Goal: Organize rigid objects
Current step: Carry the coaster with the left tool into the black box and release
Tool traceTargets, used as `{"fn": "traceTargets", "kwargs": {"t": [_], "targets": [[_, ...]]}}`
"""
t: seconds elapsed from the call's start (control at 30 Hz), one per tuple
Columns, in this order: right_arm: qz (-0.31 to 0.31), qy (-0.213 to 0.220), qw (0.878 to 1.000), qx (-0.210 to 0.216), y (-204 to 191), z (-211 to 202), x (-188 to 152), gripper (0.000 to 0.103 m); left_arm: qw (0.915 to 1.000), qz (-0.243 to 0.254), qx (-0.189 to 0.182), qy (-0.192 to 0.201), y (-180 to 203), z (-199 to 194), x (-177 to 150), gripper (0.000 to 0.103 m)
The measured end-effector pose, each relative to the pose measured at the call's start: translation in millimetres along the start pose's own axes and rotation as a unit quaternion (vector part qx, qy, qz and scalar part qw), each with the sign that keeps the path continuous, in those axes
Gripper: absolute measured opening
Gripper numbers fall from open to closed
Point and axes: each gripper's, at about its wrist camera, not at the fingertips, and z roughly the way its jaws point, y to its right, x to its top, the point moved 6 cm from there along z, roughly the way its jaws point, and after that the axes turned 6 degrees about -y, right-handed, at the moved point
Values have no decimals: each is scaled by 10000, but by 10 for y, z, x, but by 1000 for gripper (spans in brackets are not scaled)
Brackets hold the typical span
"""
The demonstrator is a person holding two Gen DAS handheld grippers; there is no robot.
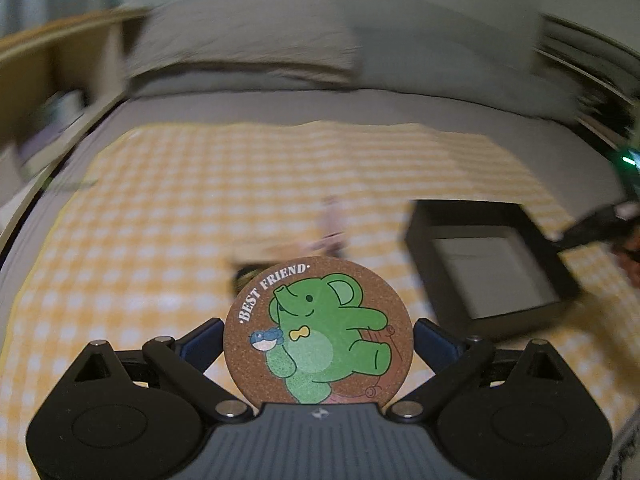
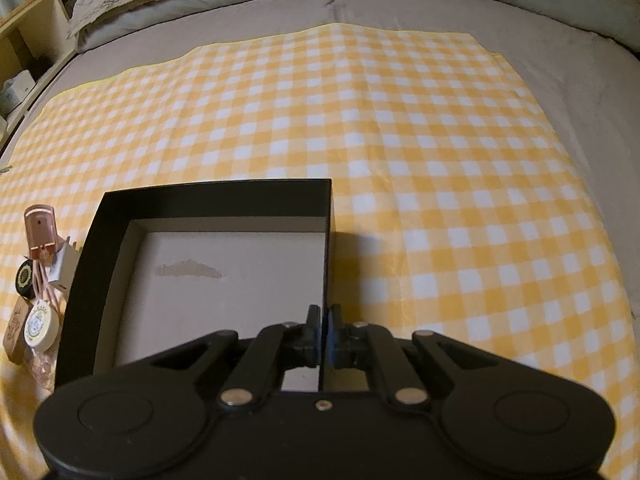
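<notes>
Jaws on my left gripper (image 1: 318,334) are clamped across the coaster (image 1: 318,330), pads on its left & right edges, disc standing face-up to the cam w/ the green elephant print showing. It's lifted off the bed, over the check cloth (image 1: 160,208). Jaws on my right gripper (image 2: 322,330) are pinched on the right wall of the box (image 2: 216,194), one pad inside, one outside, so the box is pinned.

Box sits on the cloth, open top, pale floor bare as far as I can see. In the left view it's ahead & to the right of the coaster, well apart. Background there is smeared, so I'm prob mid-swing.

Rest of the clutter lies just left of the box in the right view: pink clip thing (image 2: 40,228), black round tin (image 2: 26,276), white round tin (image 2: 40,326), small white block (image 2: 64,266). Can't tell what else is under them.

Step in hand, I'd say: carry coaster to the box. To do it well: keep right grip firm so the box doesn't slide on soft bedding. Bring coaster over the rim w/ clearance, not clipping the near wall. Tip it flat & low before letting go, so it doesn't roll on edge or bounce out. Aim for a back corner, leaves room for the tins. Stay off my right gripper.
</notes>
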Motion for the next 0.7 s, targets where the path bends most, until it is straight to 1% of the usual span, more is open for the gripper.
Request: {"fn": "traceTargets", "kwargs": {"t": [0.1,0.2,0.3,0.4,0.5,0.6,0.7], "targets": [[-130,-41,9999,31,-50,0,17,5,9987,338,-368,-32,324,30,131,99],[-283,-52,9996,42,-92,-5,16,5,9961,497,-717,-129,631,131,247,99],[-377,-40,9992,85,-157,-5,13,5,9927,670,-993,-139,966,254,347,99],[-403,-25,9991,134,-172,14,14,5,9904,780,-1117,-224,1212,426,380,99],[-317,-63,9991,274,-85,29,50,5,9887,863,-1195,-260,1439,601,437,99],[-324,-95,9988,362,-68,33,68,6,9874,963,-1238,-215,1577,759,500,99],[-354,-112,9984,433,-71,34,76,6,9856,1073,-1282,-256,1724,958,546,99]]}}
